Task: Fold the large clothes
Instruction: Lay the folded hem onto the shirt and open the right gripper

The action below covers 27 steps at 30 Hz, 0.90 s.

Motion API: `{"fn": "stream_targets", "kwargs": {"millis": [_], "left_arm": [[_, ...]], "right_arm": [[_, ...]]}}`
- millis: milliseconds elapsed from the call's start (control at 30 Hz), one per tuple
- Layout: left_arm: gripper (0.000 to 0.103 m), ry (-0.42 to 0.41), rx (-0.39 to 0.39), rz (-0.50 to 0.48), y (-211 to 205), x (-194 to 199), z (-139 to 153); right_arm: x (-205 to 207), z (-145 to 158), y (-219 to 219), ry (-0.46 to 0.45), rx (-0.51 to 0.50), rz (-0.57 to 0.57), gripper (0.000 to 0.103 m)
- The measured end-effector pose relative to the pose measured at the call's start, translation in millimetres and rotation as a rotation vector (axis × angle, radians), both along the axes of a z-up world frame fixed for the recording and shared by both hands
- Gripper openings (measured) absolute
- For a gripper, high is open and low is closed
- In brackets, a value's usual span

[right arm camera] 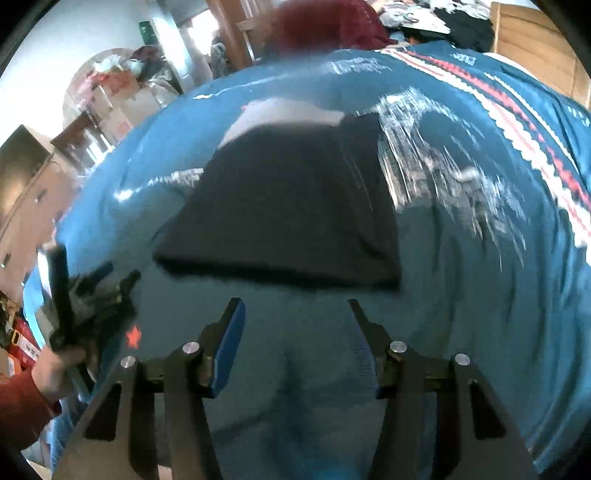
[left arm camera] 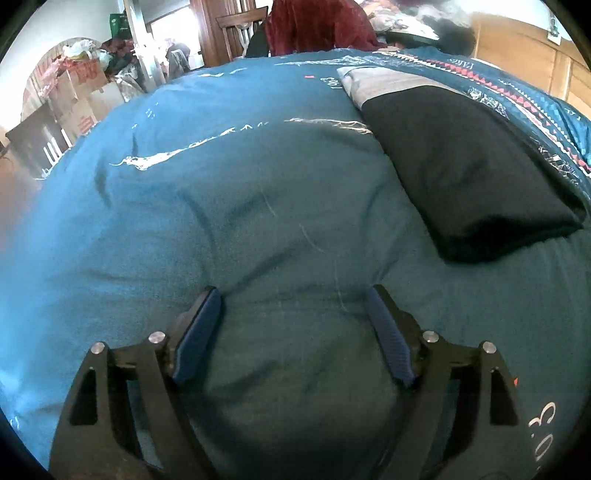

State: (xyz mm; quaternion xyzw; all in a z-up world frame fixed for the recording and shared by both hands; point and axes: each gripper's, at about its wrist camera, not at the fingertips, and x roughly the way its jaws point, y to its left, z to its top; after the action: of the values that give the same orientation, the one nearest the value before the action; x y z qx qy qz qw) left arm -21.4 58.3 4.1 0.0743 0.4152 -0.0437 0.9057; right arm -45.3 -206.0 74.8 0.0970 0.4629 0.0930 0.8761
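A folded garment (left arm camera: pixel 465 173), black with a pale grey band at its far end, lies flat on the teal bedspread (left arm camera: pixel 221 184). In the left wrist view it is to the upper right. My left gripper (left arm camera: pixel 291 291) is open and empty, fingertips close over bare bedspread, left of and nearer than the garment. In the right wrist view the garment (right arm camera: pixel 291 206) lies straight ahead. My right gripper (right arm camera: pixel 293 304) is open and empty, just short of the garment's near edge. The left gripper (right arm camera: pixel 96 291) and the hand holding it show at the left, blurred.
A dark red cloth (left arm camera: pixel 317 26) and a heap of other clothes (left arm camera: pixel 417 22) lie at the bed's far end. A wooden headboard (left arm camera: pixel 524 48) stands at the right. Cardboard boxes (left arm camera: pixel 77 96) and a wooden chair (left arm camera: pixel 240 29) stand beyond the bed's left side.
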Motion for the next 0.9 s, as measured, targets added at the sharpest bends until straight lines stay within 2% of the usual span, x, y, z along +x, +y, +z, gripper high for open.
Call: {"fn": "stream_targets", "kwargs": {"millis": [133,267,333,433,533,600,767,900], "left_arm": [[0.082,-0.007,0.009,0.001,0,-1,0],[0.084,-0.028,0.01,0.012,2,-6,1],[0.086,-0.025,0.026,0.022,1,-6,1],[0.089,-0.005,0.035,0.025,0,0,-2],[0.09,-0.017,0.036,0.027,1,-4,0],[0.092,-0.008,0.052,0.029,0,-2,-1],[0.093,-0.008,0.051,0.032,2,-1,-1],[0.094,0.0,0.043,0.03,3,-1,-1]], "right_arm": [[14,8,5,-0.01,0.076,-0.01,0.06],[7,-4,20,-0.042,0.11,0.016,0.06],[-9,-10,26,-0.033,0.114,0.014,0.06],[-48,-6,29,-0.018,0.183,0.021,0.06],[-87,-2,34,-0.043,0.144,0.044,0.06],[-109,-1,31,-0.033,0.157,0.023,0.06],[-138,7,27,-0.052,0.104,0.002,0.061],[-146,10,22,-0.053,0.062,-0.027,0.063]]}}
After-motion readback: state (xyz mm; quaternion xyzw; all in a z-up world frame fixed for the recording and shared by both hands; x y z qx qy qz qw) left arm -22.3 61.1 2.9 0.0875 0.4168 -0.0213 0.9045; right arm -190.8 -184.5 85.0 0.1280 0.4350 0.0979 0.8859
